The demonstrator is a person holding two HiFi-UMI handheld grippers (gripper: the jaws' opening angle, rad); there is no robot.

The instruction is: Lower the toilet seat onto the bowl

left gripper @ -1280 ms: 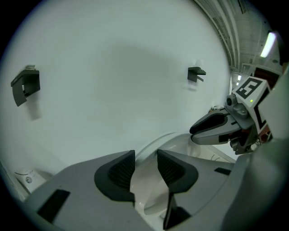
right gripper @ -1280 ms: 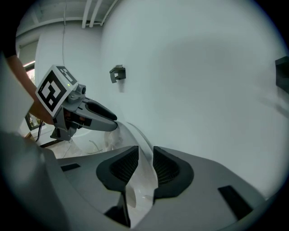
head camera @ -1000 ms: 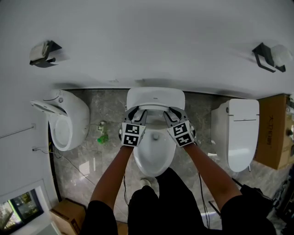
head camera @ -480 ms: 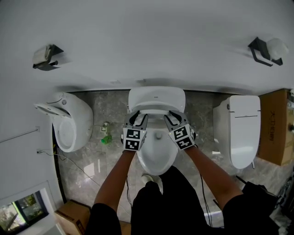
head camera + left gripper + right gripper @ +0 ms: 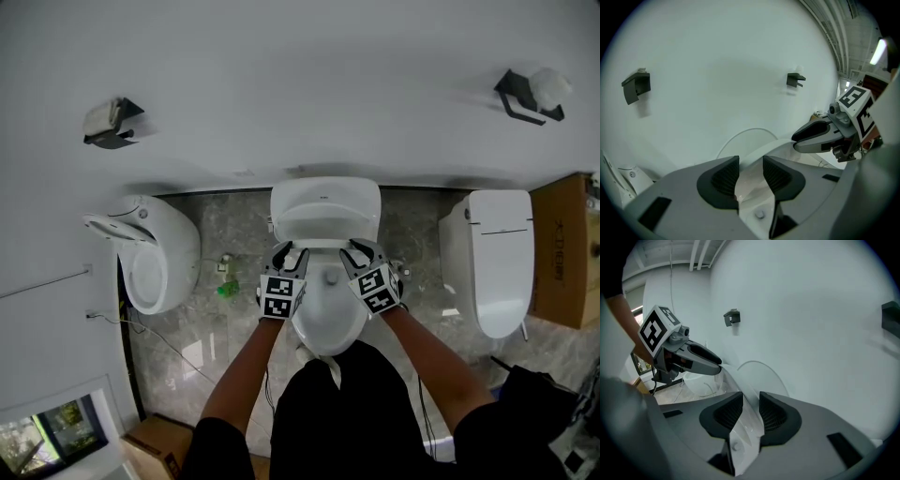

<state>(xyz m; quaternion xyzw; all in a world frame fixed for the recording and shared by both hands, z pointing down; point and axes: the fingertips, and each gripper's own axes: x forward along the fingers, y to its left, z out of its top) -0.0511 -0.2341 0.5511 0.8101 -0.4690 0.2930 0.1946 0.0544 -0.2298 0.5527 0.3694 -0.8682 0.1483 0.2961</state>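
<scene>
While both pairs of jaws clamp the white oval plastic toilet seat point(image 5: 764, 152), left gripper point(image 5: 284, 251) on one side rim, right gripper point(image 5: 359, 248) opposite, its jaws just opening a touch, it looks tilted above the white ceramic bowl point(image 5: 305, 330). Keep both sides level, lower slowly, don't drop it!

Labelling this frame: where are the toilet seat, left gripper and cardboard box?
toilet seat point(image 5: 749, 420): right gripper view, edge between the pads
left gripper point(image 5: 750, 161): left gripper view, between fingertips
cardboard box point(image 5: 561, 253): head view, brown face
</scene>
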